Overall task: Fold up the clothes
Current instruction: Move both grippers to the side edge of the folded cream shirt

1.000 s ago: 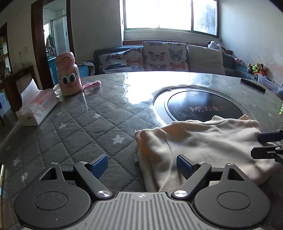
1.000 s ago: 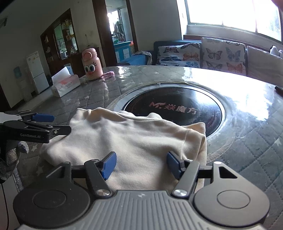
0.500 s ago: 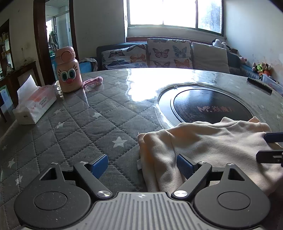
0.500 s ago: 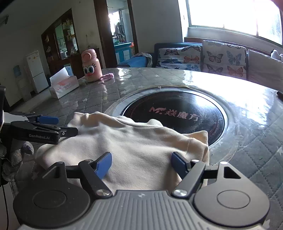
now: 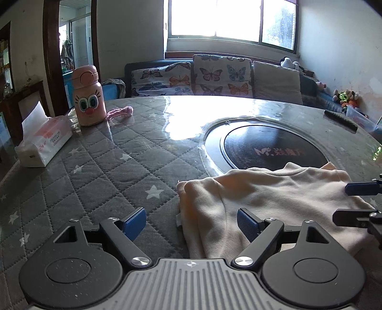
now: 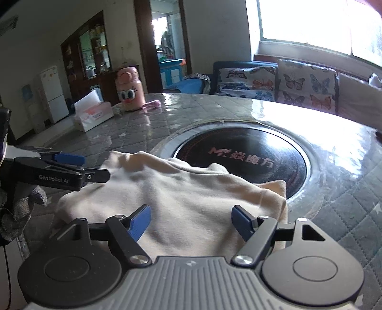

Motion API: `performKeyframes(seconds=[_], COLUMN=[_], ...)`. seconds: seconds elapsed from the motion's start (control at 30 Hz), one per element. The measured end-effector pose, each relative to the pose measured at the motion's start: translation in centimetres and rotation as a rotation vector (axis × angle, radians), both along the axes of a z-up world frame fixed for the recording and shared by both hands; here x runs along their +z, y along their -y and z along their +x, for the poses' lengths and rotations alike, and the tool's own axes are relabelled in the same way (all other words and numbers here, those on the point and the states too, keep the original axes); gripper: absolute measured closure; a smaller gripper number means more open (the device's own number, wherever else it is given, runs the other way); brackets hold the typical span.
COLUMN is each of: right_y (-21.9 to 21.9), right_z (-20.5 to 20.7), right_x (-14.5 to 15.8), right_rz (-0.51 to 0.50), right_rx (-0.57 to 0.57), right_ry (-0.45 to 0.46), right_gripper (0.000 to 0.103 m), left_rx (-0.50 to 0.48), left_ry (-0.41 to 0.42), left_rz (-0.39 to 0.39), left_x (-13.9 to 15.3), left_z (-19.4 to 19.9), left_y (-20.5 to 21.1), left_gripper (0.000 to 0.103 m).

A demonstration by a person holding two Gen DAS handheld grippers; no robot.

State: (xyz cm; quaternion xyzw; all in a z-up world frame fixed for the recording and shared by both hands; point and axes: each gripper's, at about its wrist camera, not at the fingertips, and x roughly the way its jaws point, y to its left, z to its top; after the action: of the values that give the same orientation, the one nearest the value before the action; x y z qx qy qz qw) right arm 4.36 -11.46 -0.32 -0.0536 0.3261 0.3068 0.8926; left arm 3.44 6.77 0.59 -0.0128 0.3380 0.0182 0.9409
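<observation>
Cream garment (image 5: pixel 269 202) folded on the counter (image 5: pixel 100 171), just before the dark round inset (image 5: pixel 269 147), long axis running left to right. Left hand-held gripper (image 5: pixel 191 221) released over its left edge; right hand-held gripper (image 6: pixel 191 219) released over its right half, equally near.

I see hard daylight from the window (image 5: pixel 231 21) blown out to white, throwing glare across the glossy bench (image 5: pixel 181 124), while my near foreground sits dimmer, fisheye bending bows the edges, corners vignette dark, and the right wrist view looks slightly soft.
</observation>
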Motion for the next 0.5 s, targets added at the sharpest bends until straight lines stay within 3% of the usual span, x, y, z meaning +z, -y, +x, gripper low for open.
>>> performKeyframes(seconds=[0.3, 0.5], right_y=[-2.7, -5.5], right_z=[-2.0, -3.7], right_x=[0.4, 0.3], right_rz=[-0.030, -0.073], right_rx=[0.126, 0.244], right_ry=[0.015, 0.029], right_gripper=[0.027, 0.027], left_rx=[0.032, 0.055], left_ry=[-0.010, -0.002], left_rz=[-0.010, -0.028], left_x=[0.1, 0.5], left_z=[-0.5, -0.9], left_y=[-1.0, -1.8], left_gripper=[0.017, 0.002])
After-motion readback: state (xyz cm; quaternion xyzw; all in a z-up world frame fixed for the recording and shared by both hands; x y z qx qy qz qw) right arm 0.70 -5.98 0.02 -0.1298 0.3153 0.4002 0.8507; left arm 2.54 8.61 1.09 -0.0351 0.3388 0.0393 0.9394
